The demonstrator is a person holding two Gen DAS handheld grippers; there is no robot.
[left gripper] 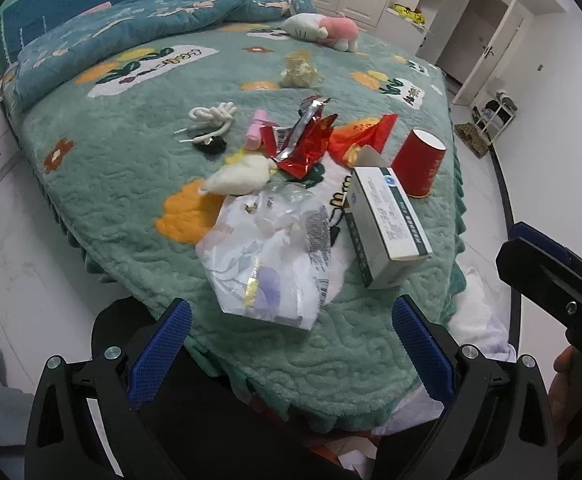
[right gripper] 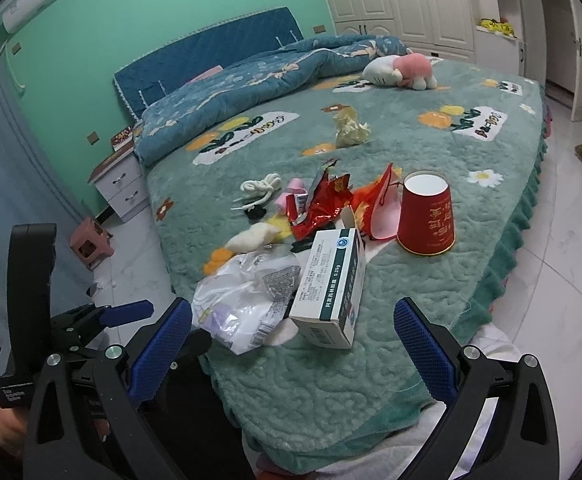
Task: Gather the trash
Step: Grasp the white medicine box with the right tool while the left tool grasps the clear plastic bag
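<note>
Trash lies in a pile on the green bedspread (left gripper: 111, 184). A clear and white plastic bag (left gripper: 267, 256) is nearest, with a white and green medicine box (left gripper: 387, 224) to its right. Behind them are red foil wrappers (left gripper: 307, 140), an upside-down red paper cup (left gripper: 419, 164), a white tissue wad (left gripper: 243, 176) and a crumpled yellowish wrapper (left gripper: 299, 70). My left gripper (left gripper: 291, 344) is open and empty, just short of the bag. My right gripper (right gripper: 293, 344) is open and empty, just short of the box (right gripper: 327, 292), with the bag (right gripper: 243, 300) and cup (right gripper: 425, 216) also in its view.
A white rope (left gripper: 211, 118), a black hair tie (left gripper: 211, 145) and a pink tube (left gripper: 257, 128) lie left of the wrappers. A pink and white plush toy (left gripper: 323, 30) and a rumpled blue quilt (left gripper: 131, 28) are at the far end. A nightstand (right gripper: 121, 184) stands left.
</note>
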